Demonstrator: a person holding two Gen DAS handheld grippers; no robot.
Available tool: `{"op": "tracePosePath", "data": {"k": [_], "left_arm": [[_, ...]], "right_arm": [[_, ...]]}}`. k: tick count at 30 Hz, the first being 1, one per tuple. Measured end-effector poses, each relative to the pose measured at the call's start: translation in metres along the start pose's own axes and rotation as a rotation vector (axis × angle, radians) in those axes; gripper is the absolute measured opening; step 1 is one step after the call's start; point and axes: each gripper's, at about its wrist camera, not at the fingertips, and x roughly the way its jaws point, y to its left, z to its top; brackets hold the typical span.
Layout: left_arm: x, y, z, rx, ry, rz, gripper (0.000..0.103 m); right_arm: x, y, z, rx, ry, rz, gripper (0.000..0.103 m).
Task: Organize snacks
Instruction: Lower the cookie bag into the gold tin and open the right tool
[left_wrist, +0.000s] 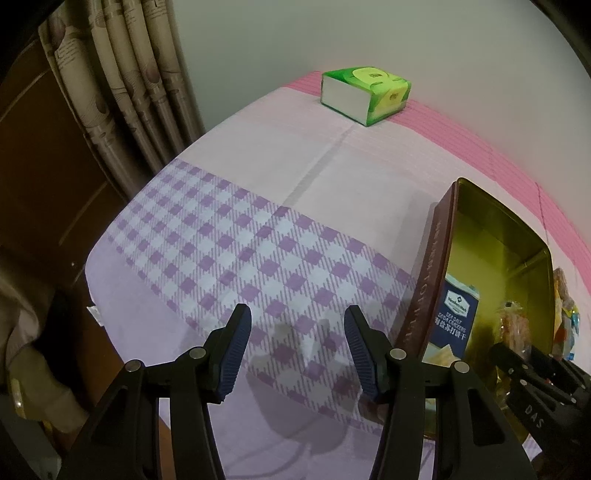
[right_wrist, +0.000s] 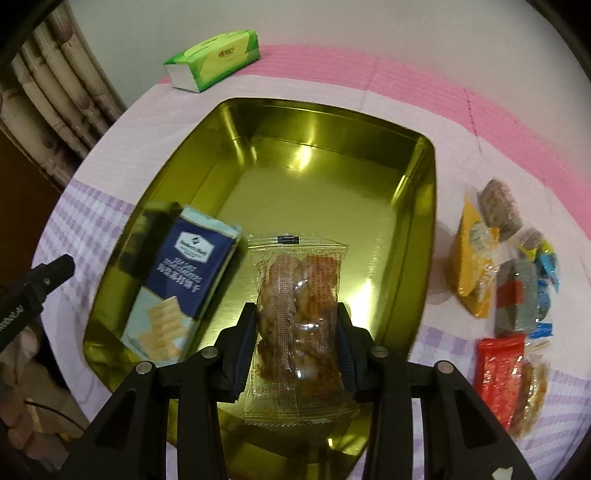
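Note:
My right gripper (right_wrist: 297, 326) is shut on a clear packet of brown snacks (right_wrist: 295, 295), held over the near part of a gold tin (right_wrist: 417, 221). A blue pack of sea salt soda crackers (right_wrist: 181, 280) lies inside the tin against its left wall. My left gripper (left_wrist: 297, 350) stands open over the purple checked cloth (left_wrist: 221, 251), left of the tin (left_wrist: 532, 243), with nothing between its fingers. The cracker pack (left_wrist: 454, 317) and part of the right gripper's black frame (left_wrist: 535, 384) show at the right edge of the left wrist view.
Several loose snack packets (right_wrist: 506, 280), yellow, grey, blue and red, lie on the cloth right of the tin. A green tissue pack (right_wrist: 214, 59) sits at the far edge by the wall. Curtains (left_wrist: 122, 74) hang at the left. A hand shows at the lower left.

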Motion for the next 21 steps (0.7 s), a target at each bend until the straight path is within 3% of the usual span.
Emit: {"op": "tracePosePath", "data": {"k": [8, 18, 21], "left_arm": [[0.0001, -0.0007, 0.0001, 0.002, 0.0, -0.003, 0.054], [0.0006, 0.0, 0.0003, -0.001, 0.004, -0.004, 0.054], [0.0005, -0.0001, 0.0001, 0.001, 0.003, -0.004, 0.054]], "right_arm": [[0.0018, -0.0002, -0.0013, -0.035, 0.001, -0.067, 0.037], [0.0023, 0.0017, -0.0018, -0.054, -0.003, -0.051, 0.04], [-0.0002, 0.0008, -0.0018, -0.048, -0.007, -0.032, 0.047]]}}
